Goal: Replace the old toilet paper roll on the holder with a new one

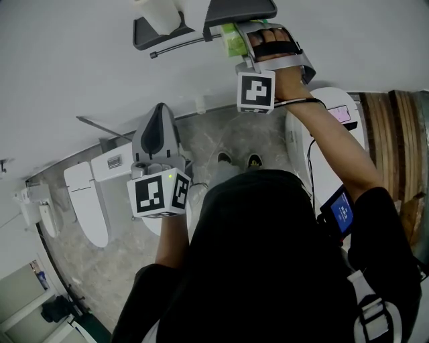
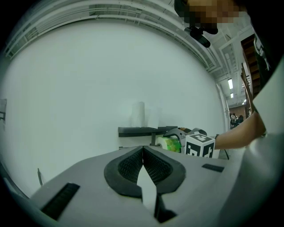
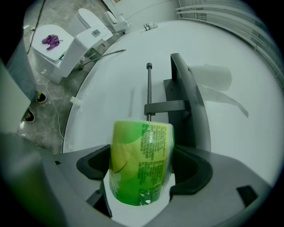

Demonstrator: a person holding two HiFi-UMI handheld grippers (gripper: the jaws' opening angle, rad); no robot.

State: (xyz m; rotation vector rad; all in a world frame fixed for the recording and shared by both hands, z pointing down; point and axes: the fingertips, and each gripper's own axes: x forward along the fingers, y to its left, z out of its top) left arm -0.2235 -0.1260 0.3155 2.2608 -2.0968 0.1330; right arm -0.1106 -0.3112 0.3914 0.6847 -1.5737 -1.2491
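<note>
A restroom: toilets (image 1: 86, 204), wall-mounted paper holder (image 1: 238, 9).

Pale, plain room with toilets along the wall

We've got a big bare white wall (image 1: 74, 74) meeting a grey marbled floor (image 1: 231, 134). One white toilet (image 1: 90, 201) stands against the wall at the left and a second toilet (image 1: 332, 127) at the right, with brown wooden boards (image 1: 395, 141) just past it. A strip light (image 2: 230, 83) glows on the ceiling off to the right.
</note>
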